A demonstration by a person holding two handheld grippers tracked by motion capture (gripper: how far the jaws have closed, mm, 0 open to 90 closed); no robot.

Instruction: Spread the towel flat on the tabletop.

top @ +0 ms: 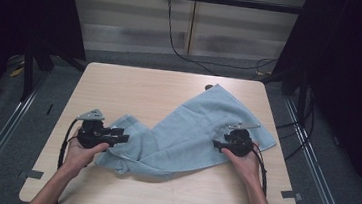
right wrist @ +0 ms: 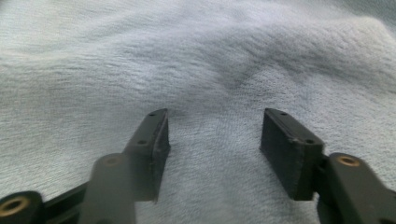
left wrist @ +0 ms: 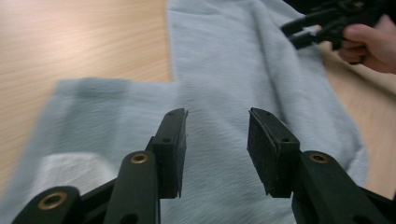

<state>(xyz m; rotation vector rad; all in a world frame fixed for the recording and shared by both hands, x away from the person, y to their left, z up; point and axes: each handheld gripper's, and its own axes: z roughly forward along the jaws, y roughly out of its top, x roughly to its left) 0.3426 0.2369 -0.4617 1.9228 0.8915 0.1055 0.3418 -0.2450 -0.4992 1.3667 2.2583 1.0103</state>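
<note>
A light blue towel (top: 191, 128) lies crumpled and partly folded across the middle and right of the wooden table (top: 135, 85). My left gripper (top: 124, 138) rests at the towel's left end, jaws open over the cloth (left wrist: 219, 60) with nothing between them. My right gripper (top: 216, 145) sits on the towel's right part, pointing left. Its jaws stand open just above the fabric (right wrist: 196, 70), holding nothing. In the left gripper view the right gripper (left wrist: 299, 33) and the hand (left wrist: 373, 44) holding it appear at the upper right.
Bare table surface lies behind and in front of the towel. Black cables (top: 179, 46) run over the floor beyond the table's far edge. Metal rails (top: 1, 120) flank the table on both sides. A small dark object (top: 209, 87) sits by the towel's far corner.
</note>
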